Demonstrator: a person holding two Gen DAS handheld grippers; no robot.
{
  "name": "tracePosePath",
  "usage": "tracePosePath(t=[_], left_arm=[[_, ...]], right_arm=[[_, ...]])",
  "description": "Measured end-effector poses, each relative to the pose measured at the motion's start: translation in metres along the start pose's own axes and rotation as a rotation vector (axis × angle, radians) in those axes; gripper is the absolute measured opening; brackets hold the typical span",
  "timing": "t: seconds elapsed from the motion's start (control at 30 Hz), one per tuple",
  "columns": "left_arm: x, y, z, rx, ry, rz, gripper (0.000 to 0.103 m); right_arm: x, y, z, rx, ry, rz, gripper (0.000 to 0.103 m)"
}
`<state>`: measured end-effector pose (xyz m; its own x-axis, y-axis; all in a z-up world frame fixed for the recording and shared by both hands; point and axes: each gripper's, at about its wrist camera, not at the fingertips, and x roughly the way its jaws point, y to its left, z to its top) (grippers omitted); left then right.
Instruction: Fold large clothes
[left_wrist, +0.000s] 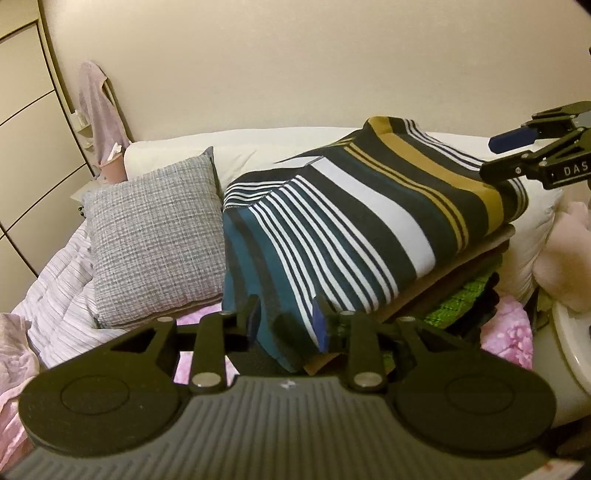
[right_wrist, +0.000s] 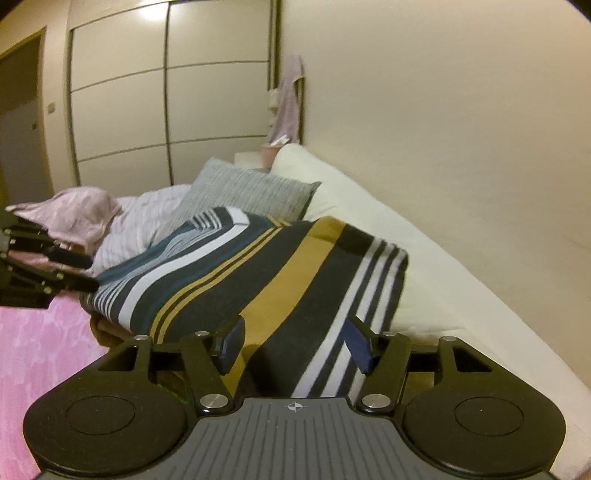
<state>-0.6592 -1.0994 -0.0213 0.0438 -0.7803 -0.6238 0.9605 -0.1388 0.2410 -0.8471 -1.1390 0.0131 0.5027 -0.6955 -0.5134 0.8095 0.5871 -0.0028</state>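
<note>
A folded striped garment (left_wrist: 351, 221) in teal, white, black and mustard lies on top of a stack of folded clothes (left_wrist: 465, 295) on the bed. My left gripper (left_wrist: 286, 325) is open at its near hanging corner, with one finger on each side of the cloth's edge. My right gripper (right_wrist: 295, 345) is open too, low over the garment's (right_wrist: 258, 280) other end, its blue pads (right_wrist: 356, 347) wide apart. Each gripper shows in the other's view: the right gripper (left_wrist: 489, 158) at the far right edge, the left gripper (right_wrist: 92, 274) at the left edge.
A grey woven cushion (left_wrist: 155, 240) leans left of the stack, in front of a long white bolster (left_wrist: 258, 147) along the wall. A pale striped duvet (left_wrist: 62, 295) and pink floral sheet (left_wrist: 509, 332) cover the bed. A wardrobe (right_wrist: 166, 92) stands beyond, and a pink plush thing (left_wrist: 565, 258) lies right.
</note>
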Motion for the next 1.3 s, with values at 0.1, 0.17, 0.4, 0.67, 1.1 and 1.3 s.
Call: tracePosePath(t=[0.1, 0.17, 0.4, 0.67, 1.1, 1.3], left_arm=[[-0.007, -0.002, 0.0, 0.001, -0.01, 0.006, 0.028], [-0.012, -0.002, 0.0, -0.005, -0.018, 0.008, 0.029], [-0.027, -0.007, -0.006, -0.02, -0.027, 0.011, 0.033], [-0.052, -0.013, -0.023, -0.162, -0.007, 0.027, 0.088], [-0.13, -0.032, -0.079, -0.316, 0.056, 0.008, 0.102], [-0.168, -0.036, -0.1, -0.364, 0.091, -0.006, 0.102]], right_arm=[[-0.001, 0.003, -0.002, -0.016, 0.007, -0.003, 0.063], [-0.004, 0.004, -0.002, -0.002, 0.003, -0.007, 0.064], [-0.016, 0.01, -0.005, 0.014, -0.009, -0.025, 0.067], [-0.058, 0.031, -0.012, 0.089, -0.005, -0.071, 0.088], [-0.139, 0.124, -0.077, 0.315, 0.208, -0.227, 0.094], [-0.172, 0.163, -0.085, 0.337, 0.236, -0.253, 0.094]])
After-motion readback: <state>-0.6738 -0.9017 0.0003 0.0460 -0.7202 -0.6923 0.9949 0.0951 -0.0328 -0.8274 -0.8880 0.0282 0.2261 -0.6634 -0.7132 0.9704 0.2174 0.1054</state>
